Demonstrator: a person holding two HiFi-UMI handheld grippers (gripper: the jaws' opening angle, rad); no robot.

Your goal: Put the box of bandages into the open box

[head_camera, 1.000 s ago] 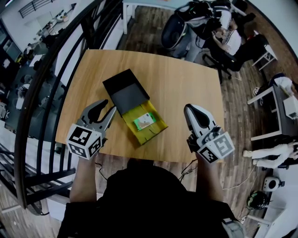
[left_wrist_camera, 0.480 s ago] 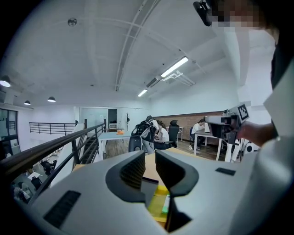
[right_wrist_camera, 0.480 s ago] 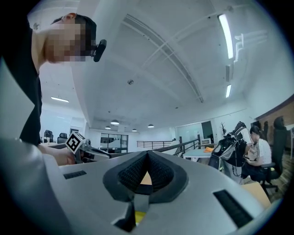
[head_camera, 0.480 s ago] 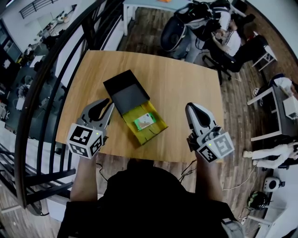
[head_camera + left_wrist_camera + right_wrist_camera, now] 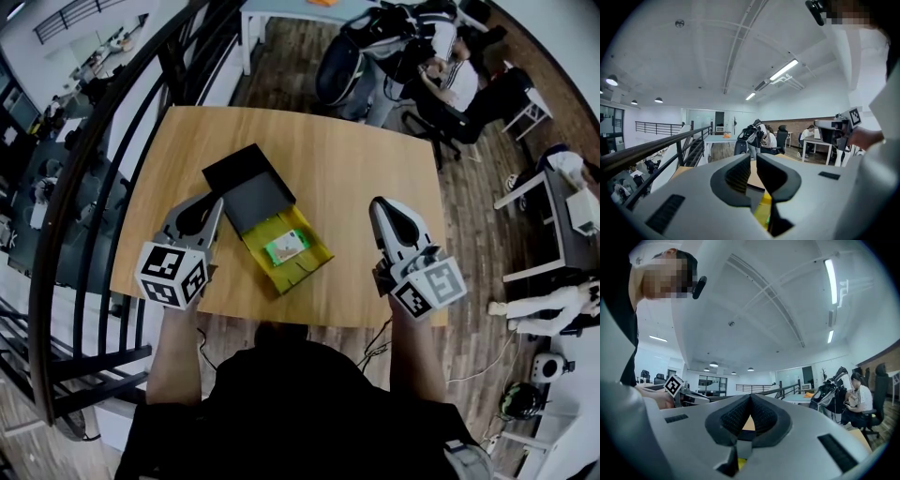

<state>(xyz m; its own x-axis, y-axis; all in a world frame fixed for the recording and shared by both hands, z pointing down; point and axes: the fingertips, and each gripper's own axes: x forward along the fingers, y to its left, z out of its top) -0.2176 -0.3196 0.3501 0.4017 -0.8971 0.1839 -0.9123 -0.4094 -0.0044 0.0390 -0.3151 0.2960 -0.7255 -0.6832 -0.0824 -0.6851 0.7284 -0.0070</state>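
On the wooden table (image 5: 366, 159) lies the open box: a yellow tray (image 5: 314, 255) with its black lid (image 5: 246, 183) folded back behind it. A green-and-white box of bandages (image 5: 286, 247) rests inside the yellow tray. My left gripper (image 5: 214, 204) hovers just left of the tray, its jaws brought together with nothing between them. In the left gripper view the left gripper (image 5: 753, 161) points over the table, with a strip of yellow below. To the right of the tray my right gripper (image 5: 380, 206) is shut and empty; the right gripper (image 5: 750, 397) shows its pads meeting.
A black railing (image 5: 103, 159) curves along the table's left side. People sit at desks and chairs (image 5: 450, 75) beyond the far right corner. A white desk (image 5: 562, 216) stands to the right. The table's front edge runs just under both grippers.
The left gripper's jaws have come together from standing apart. Both grippers have stayed beside the tray, shifting only slightly. The bandage box has not moved.
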